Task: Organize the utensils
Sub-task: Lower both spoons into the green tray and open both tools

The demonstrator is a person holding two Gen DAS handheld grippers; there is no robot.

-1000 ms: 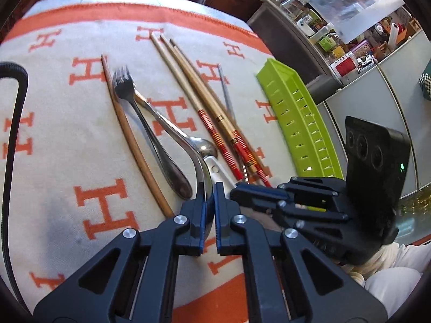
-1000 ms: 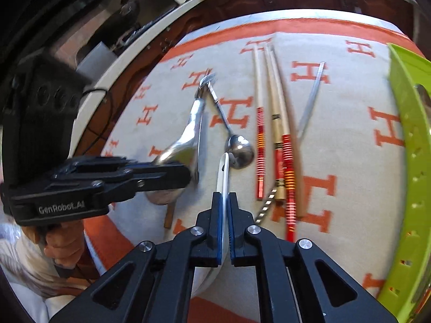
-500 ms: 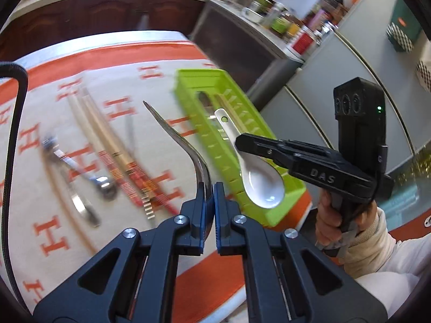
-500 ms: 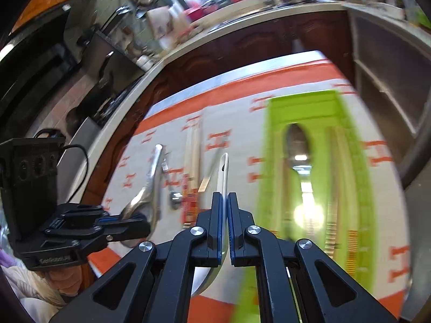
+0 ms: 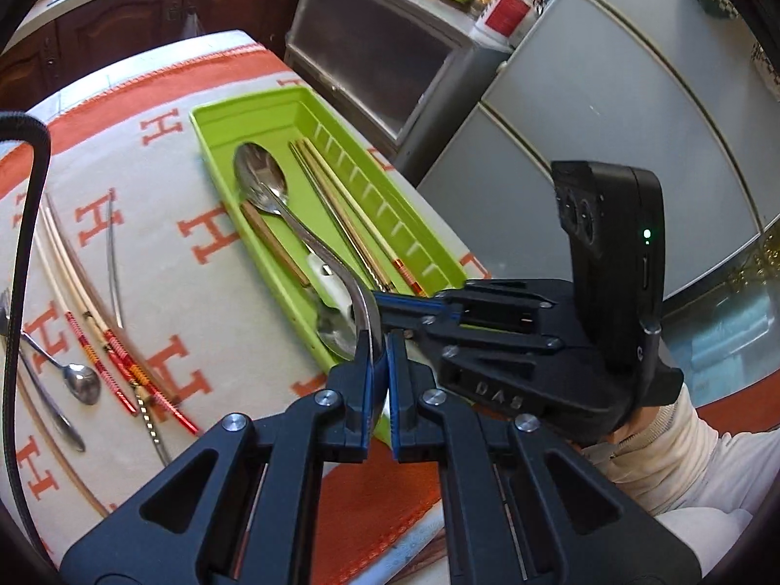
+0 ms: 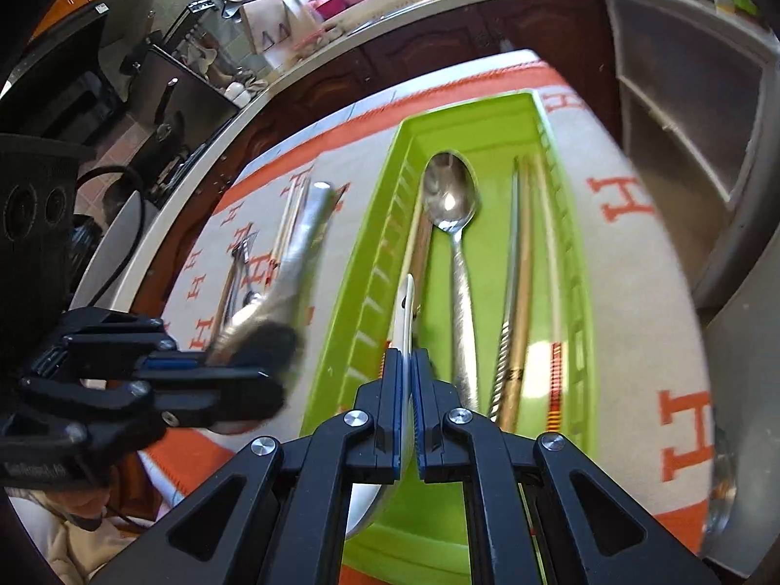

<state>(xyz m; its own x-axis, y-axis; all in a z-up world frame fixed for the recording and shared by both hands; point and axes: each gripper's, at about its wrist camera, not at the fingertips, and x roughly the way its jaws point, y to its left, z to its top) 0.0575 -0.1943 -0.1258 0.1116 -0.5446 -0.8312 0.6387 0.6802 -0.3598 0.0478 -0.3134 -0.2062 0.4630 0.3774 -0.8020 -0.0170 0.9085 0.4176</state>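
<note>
Both tools are clenched on cargo, carrying two utensils to the green tray (image 5: pixel 312 97) in one trip.

Left tool (image 5: pixel 379 365): clamped on the curved handle of a metal spoon (image 5: pixel 363 312), which sits over the tray's near end. The grip is at one end of the handle, so the rest of the spoon can go down flat along the tray's length.

Right tool (image 6: pixel 407 365): clamped edge-on on the white ceramic spoon (image 6: pixel 405 312), handle pointing up the tray's long axis and already above its near end. The bowl hangs below the pads, partly hidden. It is aligned with the tray so it should drop in parallel to what's there.

Already in the tray: a large steel spoon (image 6: pixel 451 195) and chopsticks (image 6: pixel 524 253), all lengthwise.

Left of the tray on the orange-and-cream cloth (image 5: pixel 209 239) over the worktop: red-banded chopsticks (image 5: pixel 97 351), a small spoon (image 5: pixel 80 380), and a thin metal stick (image 5: pixel 113 253).

Versus a second ago: both tools were low over the loose pile left of the tray, spoons just gripped. Half a second ago both spoons were in the air with the tray coming into view. Now both are at the tray. Grip unchanged throughout.

Nothing released yet.
</note>
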